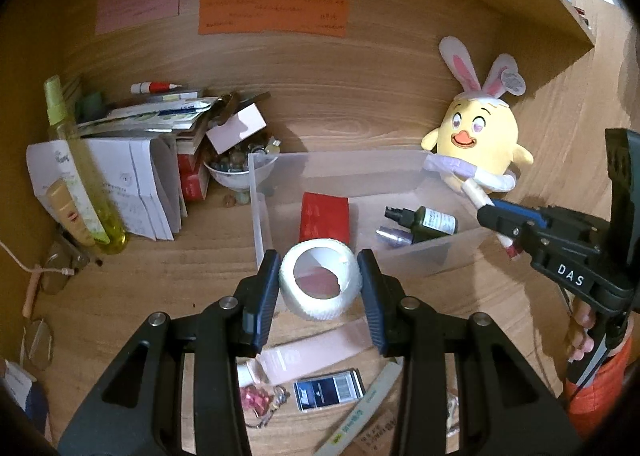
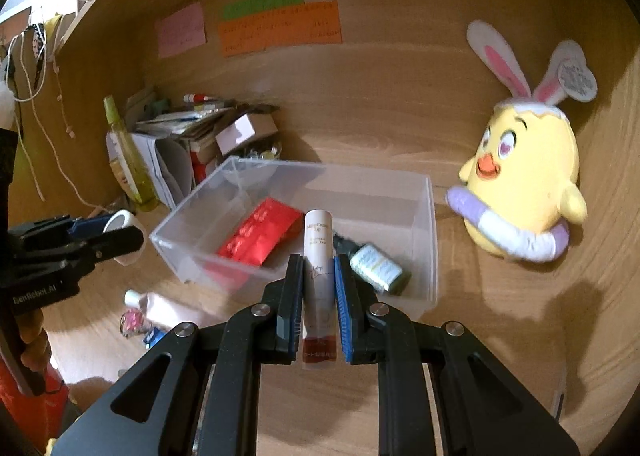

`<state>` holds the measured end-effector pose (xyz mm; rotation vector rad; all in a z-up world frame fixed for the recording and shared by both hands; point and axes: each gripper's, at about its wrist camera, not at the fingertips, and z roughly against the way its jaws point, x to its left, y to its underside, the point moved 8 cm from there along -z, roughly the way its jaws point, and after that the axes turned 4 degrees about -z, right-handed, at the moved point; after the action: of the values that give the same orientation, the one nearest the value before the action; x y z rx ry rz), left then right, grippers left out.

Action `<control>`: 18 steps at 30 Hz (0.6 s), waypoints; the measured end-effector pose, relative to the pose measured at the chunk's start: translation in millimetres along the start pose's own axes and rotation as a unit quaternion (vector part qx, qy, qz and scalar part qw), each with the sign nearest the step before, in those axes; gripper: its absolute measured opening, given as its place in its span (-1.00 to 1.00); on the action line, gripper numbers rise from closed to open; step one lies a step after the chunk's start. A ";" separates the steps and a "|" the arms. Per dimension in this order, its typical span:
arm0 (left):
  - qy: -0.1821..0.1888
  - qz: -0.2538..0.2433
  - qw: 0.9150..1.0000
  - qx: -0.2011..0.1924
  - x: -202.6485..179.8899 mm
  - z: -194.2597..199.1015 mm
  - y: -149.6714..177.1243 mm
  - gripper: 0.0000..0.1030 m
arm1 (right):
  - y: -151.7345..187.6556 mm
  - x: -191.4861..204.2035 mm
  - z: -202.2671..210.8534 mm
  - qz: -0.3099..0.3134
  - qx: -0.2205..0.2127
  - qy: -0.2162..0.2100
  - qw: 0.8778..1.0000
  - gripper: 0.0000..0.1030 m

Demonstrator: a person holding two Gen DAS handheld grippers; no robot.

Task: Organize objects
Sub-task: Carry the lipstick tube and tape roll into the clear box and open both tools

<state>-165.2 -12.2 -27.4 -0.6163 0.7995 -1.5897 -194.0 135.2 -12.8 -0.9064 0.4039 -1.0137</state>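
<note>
The white roll of tape point(image 1: 318, 284) sits between the fingers of the left gripper point(image 1: 320, 288), which pinch it on both sides, up in the air just near the clear plastic box point(image 1: 256, 192). The slim white lip balm tube point(image 2: 319, 268) is squeezed tight in the right gripper point(image 2: 319, 292), standing up over the near wall of the box.

Inside the box lie a shiny red packet point(image 2: 260, 236) and a small dark green bottle point(image 2: 380, 268). To do this well, each hand should go over an open spot in the box, the tape on the left and the tube in the middle. Go low before letting go, so nothing bounces out. Keep the two grippers apart.

A yellow chick toy with bunny ears point(image 2: 528, 180) sits to the right on the wooden counter point(image 1: 360, 128).
</note>
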 end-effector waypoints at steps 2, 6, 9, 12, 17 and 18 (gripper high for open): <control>0.000 0.001 1.000 -0.001 1.8 -3.0 -5.4 -0.24 | -6.8 2.4 -3.9 0.007 -0.003 0.003 1.000 -0.73; 0.000 0.004 1.000 -0.006 6.5 -8.3 -15.1 -0.24 | -19.9 4.7 -14.2 0.017 0.000 0.004 1.000 -0.73; -0.007 0.002 1.000 -0.004 11.5 -17.0 -19.9 -0.24 | -28.8 4.6 -20.7 0.019 0.003 0.002 1.000 -0.73; -0.004 0.005 1.000 0.004 15.9 -26.5 -21.9 -0.24 | -35.9 5.4 -26.1 0.026 0.005 0.007 1.000 -0.73; -0.006 0.008 1.000 0.018 19.7 -44.8 -23.0 -0.24 | -41.4 10.1 -39.6 0.030 0.013 0.006 0.999 -0.73; -0.006 0.009 1.000 0.020 19.5 -47.2 -22.8 -0.24 | -41.2 11.3 -43.0 0.030 0.015 0.006 0.999 -0.73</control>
<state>-218.7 -22.4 -39.9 -0.5883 0.7611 -1.5813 -239.9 96.6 -3.6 -0.8557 0.4229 -0.9684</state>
